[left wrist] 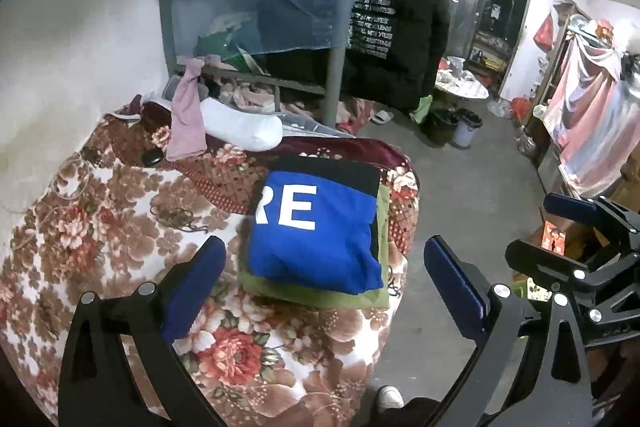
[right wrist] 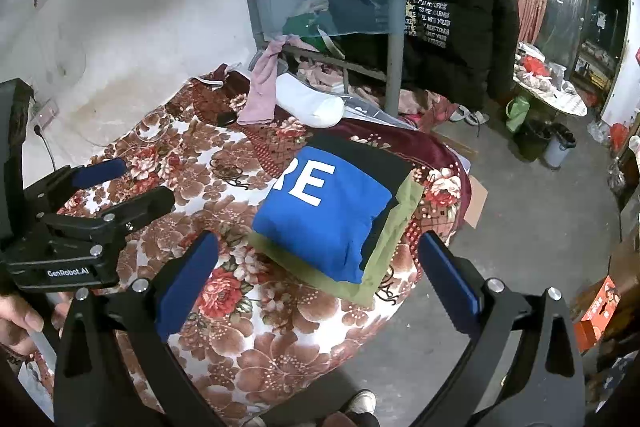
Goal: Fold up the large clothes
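- The left hand-held gripper (left wrist: 324,279) is wide open and holds nothing. It hangs in the air above the bed.
- The right hand-held gripper (right wrist: 318,275) is wide open too, with nothing between its blue fingers (right wrist: 188,283).
- The two sit side by side, close but not touching.
- The folded blue shirt (left wrist: 316,231) lies just ahead of both, between their fingers. It has big white letters "RE" on it.
- The blue shirt sits on top of a folded green cloth (right wrist: 394,227). A black cloth (right wrist: 384,163) shows between them at the far side.
- This pile rests on the flowery blanket (left wrist: 100,227) of the bed, near the bed's right edge.
- Past that edge, to the right of the grippers, is bare grey floor (left wrist: 480,195) with lots of room.
- To the left of the pile the blanket is mostly open.
- Farther ahead lie a white sock (left wrist: 244,127) and a pink cloth (left wrist: 186,115), well apart from the pile.
- A black jacket (right wrist: 452,7) hangs behind them.
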{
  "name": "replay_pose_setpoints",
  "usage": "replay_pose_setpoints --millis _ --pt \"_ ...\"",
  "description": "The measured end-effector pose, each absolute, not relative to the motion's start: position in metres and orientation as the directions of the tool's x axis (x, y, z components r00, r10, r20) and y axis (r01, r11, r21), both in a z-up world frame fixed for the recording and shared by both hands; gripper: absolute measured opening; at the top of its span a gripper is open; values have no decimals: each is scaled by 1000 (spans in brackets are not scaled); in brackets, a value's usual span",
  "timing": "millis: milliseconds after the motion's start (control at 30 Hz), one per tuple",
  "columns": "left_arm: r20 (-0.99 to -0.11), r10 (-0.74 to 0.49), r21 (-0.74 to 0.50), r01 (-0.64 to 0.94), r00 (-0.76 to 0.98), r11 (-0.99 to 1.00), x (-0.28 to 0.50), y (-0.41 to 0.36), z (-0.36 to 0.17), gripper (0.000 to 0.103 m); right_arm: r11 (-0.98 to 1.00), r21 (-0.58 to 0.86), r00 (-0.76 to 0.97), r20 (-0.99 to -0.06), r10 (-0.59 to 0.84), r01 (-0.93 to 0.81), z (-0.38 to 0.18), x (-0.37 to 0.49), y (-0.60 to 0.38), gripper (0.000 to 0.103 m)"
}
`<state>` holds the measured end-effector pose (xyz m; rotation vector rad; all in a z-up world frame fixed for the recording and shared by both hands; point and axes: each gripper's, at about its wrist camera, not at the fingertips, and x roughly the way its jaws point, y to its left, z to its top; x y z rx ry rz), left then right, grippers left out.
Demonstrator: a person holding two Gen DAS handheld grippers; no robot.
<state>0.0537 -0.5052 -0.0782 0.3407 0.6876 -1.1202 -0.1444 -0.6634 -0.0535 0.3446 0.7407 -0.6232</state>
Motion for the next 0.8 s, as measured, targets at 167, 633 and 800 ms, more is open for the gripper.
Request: replay_pose_setpoints --millis 167,633,800 --pt "-655 -717 -138 895 239 424 65 -508 -78 97 746 119 578 -714 -394 656 -55 -150 -671 98" --pt "-657 -706 -92 901 264 423 69 -511 -76 97 742 109 568 -719 -400 661 -56 -142 -678 98" --pt "-655 -709 -92 904 261 418 71 -514 -76 97 737 108 559 -727 -400 668 -58 -141 -688 98"
